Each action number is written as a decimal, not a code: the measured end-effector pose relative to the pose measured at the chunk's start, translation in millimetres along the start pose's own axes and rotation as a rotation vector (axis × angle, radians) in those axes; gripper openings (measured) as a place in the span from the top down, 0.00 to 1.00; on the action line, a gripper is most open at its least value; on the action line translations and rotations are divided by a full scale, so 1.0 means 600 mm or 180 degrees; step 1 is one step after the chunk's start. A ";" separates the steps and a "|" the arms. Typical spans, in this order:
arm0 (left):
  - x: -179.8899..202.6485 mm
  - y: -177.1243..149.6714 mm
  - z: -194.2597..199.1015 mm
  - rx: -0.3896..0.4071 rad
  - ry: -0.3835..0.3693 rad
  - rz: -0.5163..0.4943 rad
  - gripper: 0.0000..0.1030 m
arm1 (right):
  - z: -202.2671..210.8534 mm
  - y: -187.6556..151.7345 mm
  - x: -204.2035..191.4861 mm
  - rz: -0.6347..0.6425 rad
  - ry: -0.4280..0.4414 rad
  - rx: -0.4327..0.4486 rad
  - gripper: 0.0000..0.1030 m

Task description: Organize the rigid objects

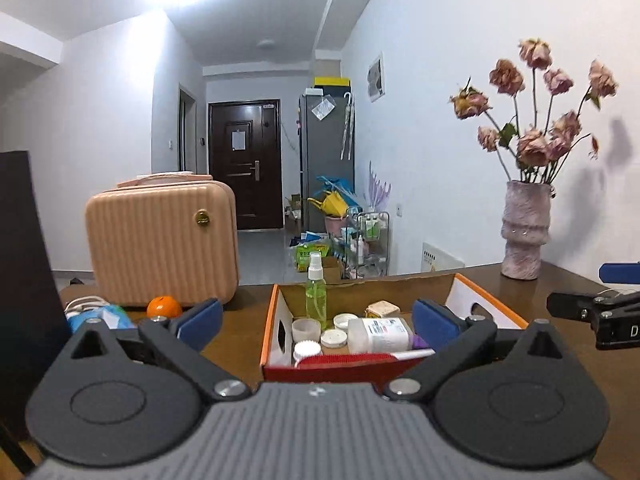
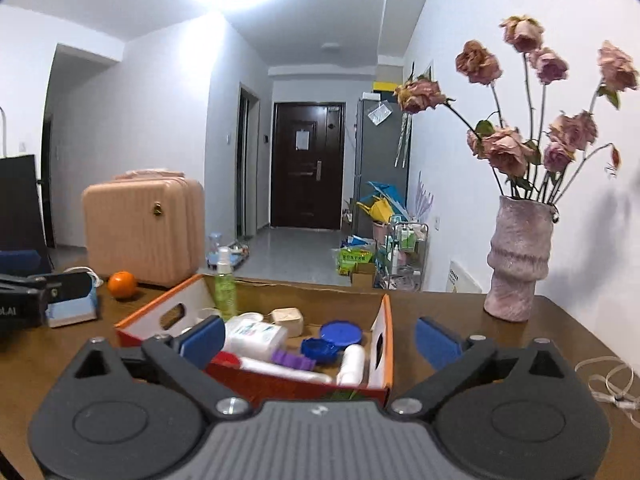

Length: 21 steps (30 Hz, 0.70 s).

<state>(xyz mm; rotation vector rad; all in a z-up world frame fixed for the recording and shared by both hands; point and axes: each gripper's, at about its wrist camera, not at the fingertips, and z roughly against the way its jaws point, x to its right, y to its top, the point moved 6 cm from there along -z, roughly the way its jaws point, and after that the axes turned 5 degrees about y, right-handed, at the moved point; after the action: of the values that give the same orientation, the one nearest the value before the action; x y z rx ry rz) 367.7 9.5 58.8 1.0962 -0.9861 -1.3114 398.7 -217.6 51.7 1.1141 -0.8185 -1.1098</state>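
Observation:
An orange-rimmed cardboard box (image 1: 488,308) (image 2: 158,312) stands on the brown table. It holds a green spray bottle (image 1: 316,294) (image 2: 225,280), a white pill bottle (image 1: 378,334) (image 2: 256,334), white lids, a red-and-white tube (image 1: 360,358), a purple piece (image 2: 292,358), blue lids (image 2: 340,332) and a beige cube (image 2: 288,318). My left gripper (image 1: 318,320) is open and empty, just before the box. My right gripper (image 2: 318,338) is open and empty over the box's near right corner.
A pink ridged case (image 1: 160,240) and an orange (image 1: 162,306) are at the left. A pink vase of dried roses (image 1: 524,236) (image 2: 518,256) stands at the right by the wall. A white cord (image 2: 612,380) lies at the table's right edge.

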 end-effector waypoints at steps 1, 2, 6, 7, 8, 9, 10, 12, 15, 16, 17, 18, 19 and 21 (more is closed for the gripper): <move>-0.003 -0.007 0.015 -0.0008 -0.0003 0.0022 0.00 | 0.013 -0.005 -0.004 0.0000 -0.0006 0.0021 0.02; -0.006 -0.013 0.027 -0.0014 -0.0010 0.0044 0.00 | 0.026 -0.012 -0.012 0.0002 -0.0011 0.0027 0.02; -0.008 -0.040 0.072 -0.0067 -0.0020 0.0067 0.00 | 0.079 -0.038 -0.030 -0.0035 -0.0030 0.0041 0.02; -0.008 -0.046 0.084 -0.0070 -0.0023 0.0054 0.00 | 0.092 -0.044 -0.034 -0.0051 -0.0036 0.0058 0.02; -0.008 -0.051 0.095 -0.0066 -0.0034 0.0050 0.00 | 0.103 -0.049 -0.038 -0.0077 -0.0053 0.0079 0.02; -0.007 -0.056 0.107 -0.0068 -0.0046 0.0048 0.00 | 0.116 -0.055 -0.041 -0.0100 -0.0064 0.0091 0.02; -0.006 -0.061 0.121 -0.0075 -0.0043 0.0048 0.00 | 0.129 -0.061 -0.045 -0.0119 -0.0065 0.0102 0.02; -0.005 -0.069 0.151 -0.0095 0.0013 0.0033 0.00 | 0.159 -0.073 -0.054 -0.0149 -0.0059 0.0122 0.02; -0.008 -0.095 0.219 -0.0129 0.0094 0.0041 0.00 | 0.205 -0.094 -0.074 -0.0143 -0.0035 0.0042 0.02; -0.012 -0.106 0.247 -0.0172 0.0089 0.0062 0.00 | 0.223 -0.102 -0.082 -0.0157 -0.0014 0.0021 0.02; -0.017 -0.115 0.274 -0.0184 0.0070 0.0113 0.00 | 0.244 -0.112 -0.093 -0.0160 0.0009 -0.0002 0.02; -0.023 -0.121 0.299 -0.0171 0.0060 0.0172 0.00 | 0.263 -0.121 -0.102 -0.0167 0.0012 -0.0011 0.02; -0.026 -0.129 0.324 -0.0145 0.0076 0.0226 0.00 | 0.283 -0.129 -0.112 -0.0135 0.0051 0.0000 0.01; -0.032 -0.152 0.367 -0.0112 0.0166 0.0257 0.00 | 0.323 -0.150 -0.130 -0.0024 0.0101 0.0029 0.00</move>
<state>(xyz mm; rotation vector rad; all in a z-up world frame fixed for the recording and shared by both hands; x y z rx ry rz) 132.2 21.9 20.0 1.0480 -0.9556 -1.2249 174.0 -199.6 18.8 1.1404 -0.7957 -1.0932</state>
